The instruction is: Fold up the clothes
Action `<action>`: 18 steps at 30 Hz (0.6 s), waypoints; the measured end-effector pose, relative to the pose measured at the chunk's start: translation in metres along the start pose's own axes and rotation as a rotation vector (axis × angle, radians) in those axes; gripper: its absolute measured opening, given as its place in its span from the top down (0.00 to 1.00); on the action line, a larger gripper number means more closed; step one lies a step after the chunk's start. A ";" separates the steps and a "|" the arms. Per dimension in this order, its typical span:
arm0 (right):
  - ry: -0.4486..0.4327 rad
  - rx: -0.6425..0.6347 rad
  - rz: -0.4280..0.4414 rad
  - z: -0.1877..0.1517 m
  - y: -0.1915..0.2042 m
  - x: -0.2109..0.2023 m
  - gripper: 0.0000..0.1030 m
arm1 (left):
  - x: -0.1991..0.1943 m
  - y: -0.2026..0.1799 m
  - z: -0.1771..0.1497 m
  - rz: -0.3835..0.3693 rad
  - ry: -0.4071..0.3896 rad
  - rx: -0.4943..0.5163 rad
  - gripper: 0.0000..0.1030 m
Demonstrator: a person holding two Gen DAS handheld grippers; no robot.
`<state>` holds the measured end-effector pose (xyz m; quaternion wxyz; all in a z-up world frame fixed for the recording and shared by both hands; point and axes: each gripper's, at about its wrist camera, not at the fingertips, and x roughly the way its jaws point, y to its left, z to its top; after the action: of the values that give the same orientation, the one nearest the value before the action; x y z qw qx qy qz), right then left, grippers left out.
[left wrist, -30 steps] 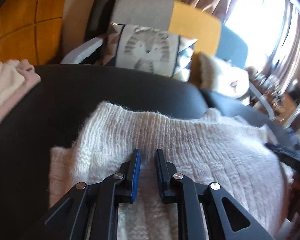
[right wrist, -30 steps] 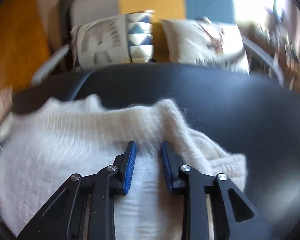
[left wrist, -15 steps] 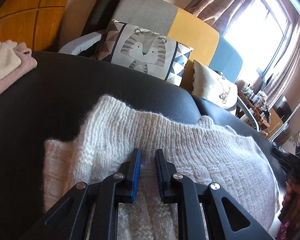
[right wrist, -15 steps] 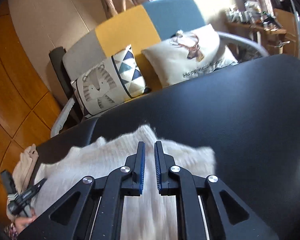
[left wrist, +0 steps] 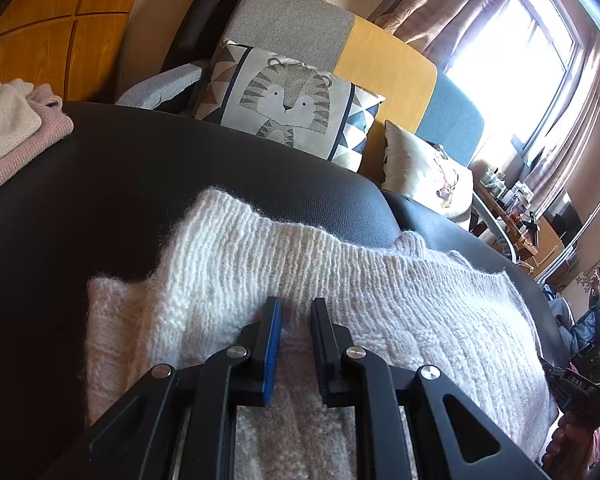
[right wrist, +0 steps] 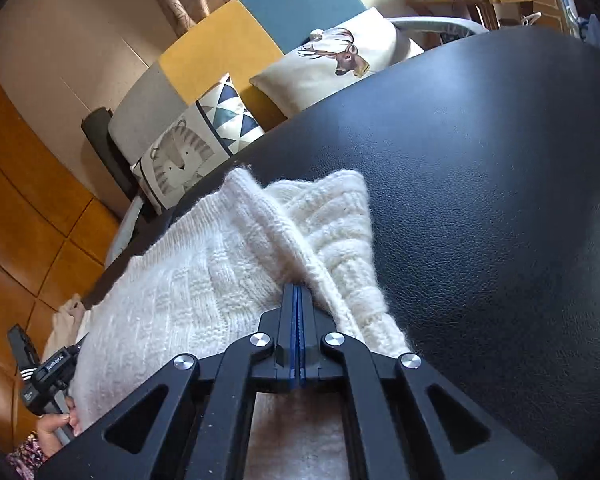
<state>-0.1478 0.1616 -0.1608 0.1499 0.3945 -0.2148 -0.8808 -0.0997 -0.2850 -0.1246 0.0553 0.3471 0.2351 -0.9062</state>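
Note:
A fluffy white knit sweater (left wrist: 380,300) lies spread on a black leather surface (left wrist: 100,184), with one part folded over at its left edge. My left gripper (left wrist: 296,304) rests over the sweater, open, with knit showing in the gap between its fingers. In the right wrist view the sweater (right wrist: 188,280) has a raised ridge of knit running up from my right gripper (right wrist: 299,286). That gripper is shut, its blue pads pressed together on the ridge's near end. A folded flap (right wrist: 340,216) lies just right of the ridge.
Folded cream and pink garments (left wrist: 16,128) sit stacked at the far left of the surface. A sofa behind holds a tiger cushion (left wrist: 288,104) and a deer cushion (right wrist: 340,56). Bare black leather (right wrist: 500,200) stretches to the right. A hand (right wrist: 52,424) holds the other gripper's handle.
My right gripper has gone from open to fully shut, pinching up a ridge of the sweater. The left gripper stays open and has barely shifted over the knit.

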 end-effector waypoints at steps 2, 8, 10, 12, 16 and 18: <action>0.005 -0.017 -0.007 0.000 0.005 -0.002 1.00 | 0.000 0.001 0.000 -0.003 0.001 -0.002 0.86; -0.002 -0.088 0.053 -0.012 0.022 -0.057 0.97 | -0.005 -0.004 0.002 0.009 0.016 0.015 0.86; 0.007 -0.182 0.028 -0.024 0.030 -0.072 0.97 | -0.014 -0.009 0.002 0.022 0.031 0.030 0.85; 0.025 -0.244 0.007 -0.038 0.034 -0.081 0.97 | -0.031 -0.010 -0.003 0.012 0.017 0.014 0.85; 0.056 -0.258 0.002 -0.056 0.034 -0.077 0.97 | -0.060 -0.010 -0.028 0.004 -0.018 0.020 0.85; 0.066 -0.258 0.002 -0.063 0.033 -0.071 0.97 | -0.066 -0.011 -0.040 0.028 -0.016 0.055 0.85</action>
<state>-0.0512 0.1476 -0.1375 0.2072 0.4004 -0.0954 -0.8875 -0.0288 -0.2610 -0.1027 0.0604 0.3447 0.2046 -0.9141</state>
